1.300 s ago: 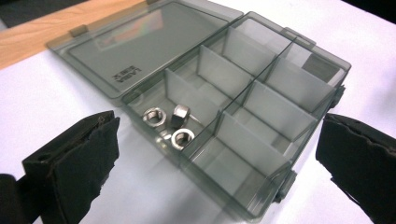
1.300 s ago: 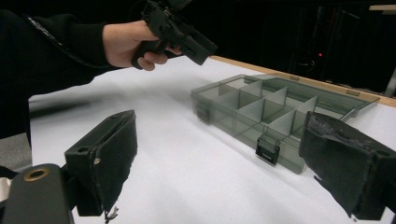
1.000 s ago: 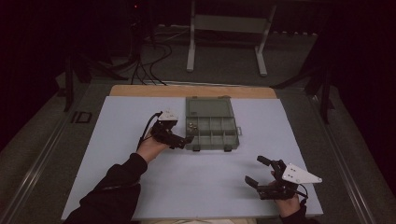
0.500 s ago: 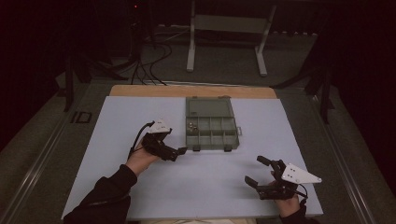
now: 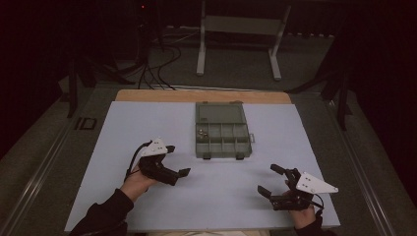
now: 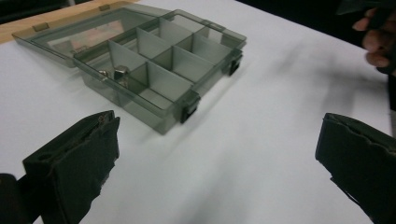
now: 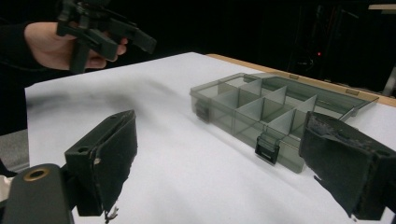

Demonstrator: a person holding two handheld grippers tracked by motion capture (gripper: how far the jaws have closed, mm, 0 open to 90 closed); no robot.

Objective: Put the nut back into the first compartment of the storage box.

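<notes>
A grey see-through box [image 5: 220, 133] with its lid folded back flat lies on the white surface [image 5: 123, 123], toward the far middle of it. Its tray is split by thin walls into small compartments, and a few small shiny metal bits [image 6: 114, 74] sit in one compartment at the tray's left end, by the hinge. Two dark latches [image 6: 188, 111] hang on the near wall of the tray.

The left tongs [image 5: 176, 160] are held above the surface, near the box's left front corner but apart from it; their jaws stand wide and hold nothing. The right tongs [image 5: 270, 180] hover low at the near right of the surface, well apart from the box, jaws also wide and holding nothing. Between each pair of tongs and the box there is bare white surface.

A strip of wood [image 5: 147, 96] shows along the far edge. Beyond it, on the dark floor, stand a grey metal frame [image 5: 240, 29] and a tangle of cables [image 5: 157, 64].
</notes>
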